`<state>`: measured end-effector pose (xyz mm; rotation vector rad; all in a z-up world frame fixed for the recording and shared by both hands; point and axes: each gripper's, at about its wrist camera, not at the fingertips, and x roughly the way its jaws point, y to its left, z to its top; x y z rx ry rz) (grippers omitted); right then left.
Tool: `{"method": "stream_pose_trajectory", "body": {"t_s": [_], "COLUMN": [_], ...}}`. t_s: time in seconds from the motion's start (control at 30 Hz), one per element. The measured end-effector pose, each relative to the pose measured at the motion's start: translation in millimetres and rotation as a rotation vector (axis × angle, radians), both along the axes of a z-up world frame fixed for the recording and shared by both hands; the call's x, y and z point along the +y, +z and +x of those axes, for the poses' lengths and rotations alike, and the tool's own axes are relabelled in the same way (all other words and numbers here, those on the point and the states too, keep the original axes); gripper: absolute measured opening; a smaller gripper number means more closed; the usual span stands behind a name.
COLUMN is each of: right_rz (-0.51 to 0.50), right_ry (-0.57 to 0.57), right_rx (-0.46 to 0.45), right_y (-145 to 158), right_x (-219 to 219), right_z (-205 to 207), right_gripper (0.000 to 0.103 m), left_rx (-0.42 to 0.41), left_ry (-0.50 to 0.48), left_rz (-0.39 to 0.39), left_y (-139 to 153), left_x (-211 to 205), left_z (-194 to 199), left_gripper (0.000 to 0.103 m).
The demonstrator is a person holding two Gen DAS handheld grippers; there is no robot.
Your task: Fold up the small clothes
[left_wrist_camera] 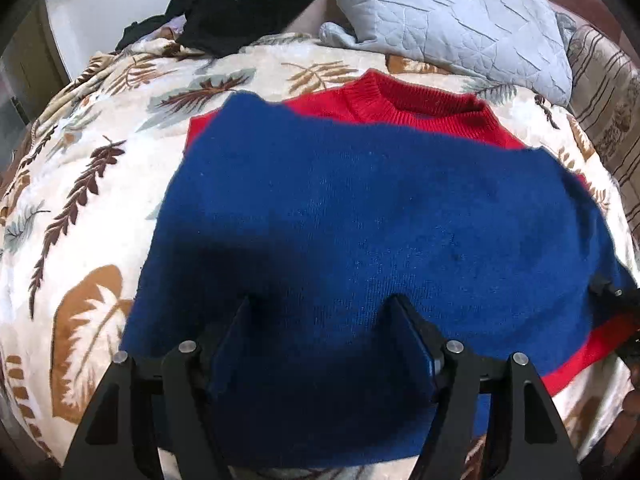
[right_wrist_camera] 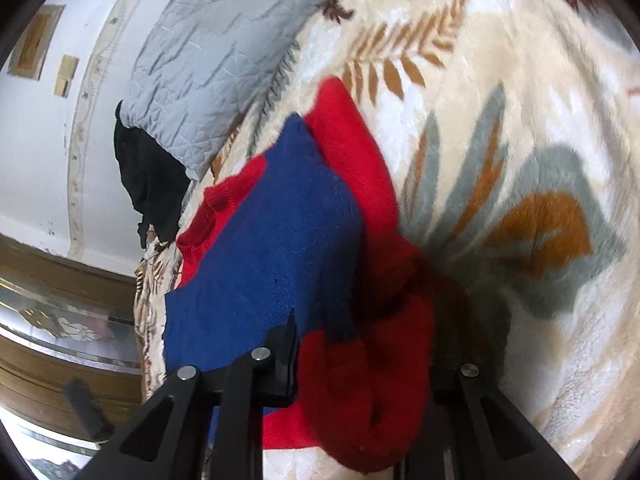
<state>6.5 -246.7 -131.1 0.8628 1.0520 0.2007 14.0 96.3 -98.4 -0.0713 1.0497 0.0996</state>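
The right gripper's [right_wrist_camera: 356, 364] far finger is buried under a bunched red fold, so whether it pinches that cloth cannot be told. The left gripper's [left_wrist_camera: 324, 312] fingers stand apart over blue knit, and the sweater's near hem is cut off behind them. The sweater [left_wrist_camera: 360, 208] is soft, fuzzy wool, blue over red, with a ribbed red collar [left_wrist_camera: 416, 112] at the far end. It lies flat on a plush leaf-print blanket [left_wrist_camera: 100, 200], directly ahead of and beneath both tools. Beyond it sit a quilted grey pillow [left_wrist_camera: 448, 20] and a crumpled black garment [left_wrist_camera: 240, 0].
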Motion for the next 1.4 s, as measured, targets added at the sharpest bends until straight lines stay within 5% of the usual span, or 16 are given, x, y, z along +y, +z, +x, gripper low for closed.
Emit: {"method": "stream_pose_trajectory", "body": {"t_s": [0.53,0.7,0.77,0.83,0.93,1.1,1.2,1.3,1.4], "right_rz": [-0.084,-0.147,-0.173,-0.179,-0.222,-0.517,-0.666,-0.819,-0.919], "right_ry": [0.052,0.078,0.084,0.085,0.097,0.257,0.396,0.586,0.772], "right_rx": [0.033,0.021,0.019,0.026,0.001,-0.273,-0.402,-0.466,-0.405], "right_y": [5,12,14,17,42,142,164,136,73], "right_x": [10,17,20,20,29,127,211,303,360], "right_z": [8,9,10,12,19,26,17,-1,-10], "right_gripper": [0.023,0.022,0.021,0.02,0.018,0.017,0.017,0.017,0.017], "left_rx": [0.003,-0.131,0.004,-0.028,-0.037,-0.189,-0.25,-0.225,-0.198], "left_ry": [-0.005,-0.004,-0.026,-0.046,-0.048,0.114,0.293,0.453,0.504], "left_rz": [-0.016,0.014,0.035,0.071,-0.075,-0.167,-0.167,-0.212,-0.275], "left_y": [7,29,-2,-3,16,61,67,53,39], "left_x": [1,2,-1,-5,8,84,146,197,219], "left_z": [-2,-18,-3,-8,-18,-58,-80,-93,-98], "left_gripper": [0.074,0.074,0.076,0.076,0.076,0.076,0.076,0.076,0.076]}}
